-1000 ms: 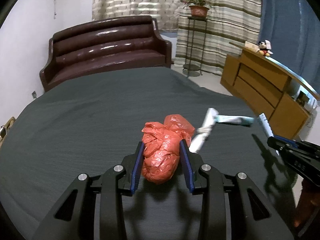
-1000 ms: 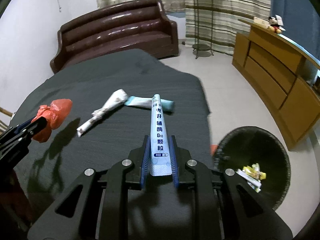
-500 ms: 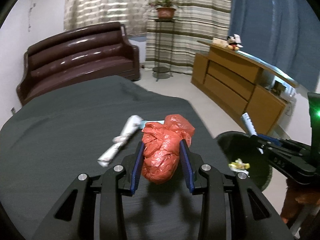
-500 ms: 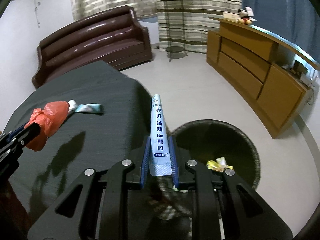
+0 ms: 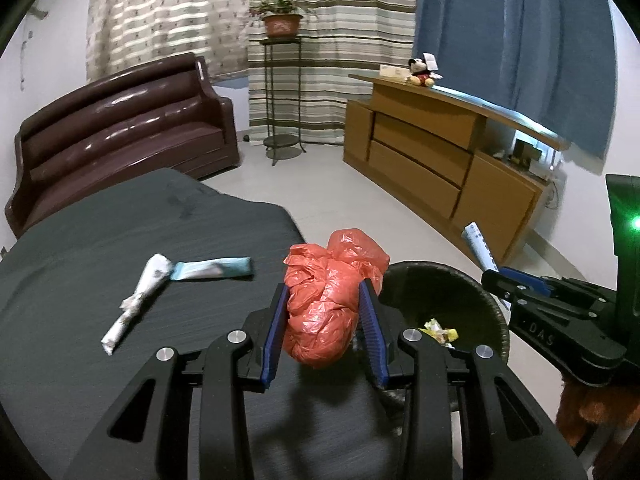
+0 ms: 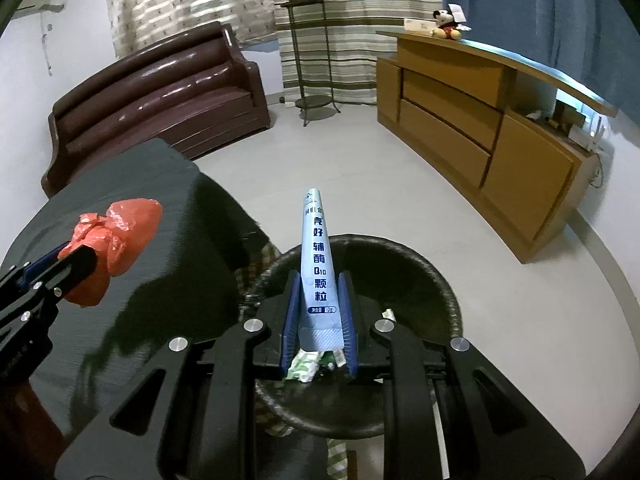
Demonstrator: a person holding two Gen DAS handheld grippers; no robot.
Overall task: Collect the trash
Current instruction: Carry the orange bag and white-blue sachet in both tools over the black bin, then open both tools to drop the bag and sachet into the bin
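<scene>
The left gripper (image 5: 325,312) clamps a crumpled red bag (image 5: 326,304) at lower centre; the right gripper (image 6: 318,312) pinches a blue sachet (image 6: 317,268) over the black bin (image 6: 420,272), hiding most of the bin's contents.

Both tongs have swung from over the table toward the bin (image 6: 400,264). The right tongs (image 6: 319,312), gripping the sachet (image 6: 317,264), now hang over the bin's opening. The left tongs (image 5: 325,320), gripping the red bag (image 5: 326,304), have reached the table (image 5: 120,248) edge beside the bin.
</scene>
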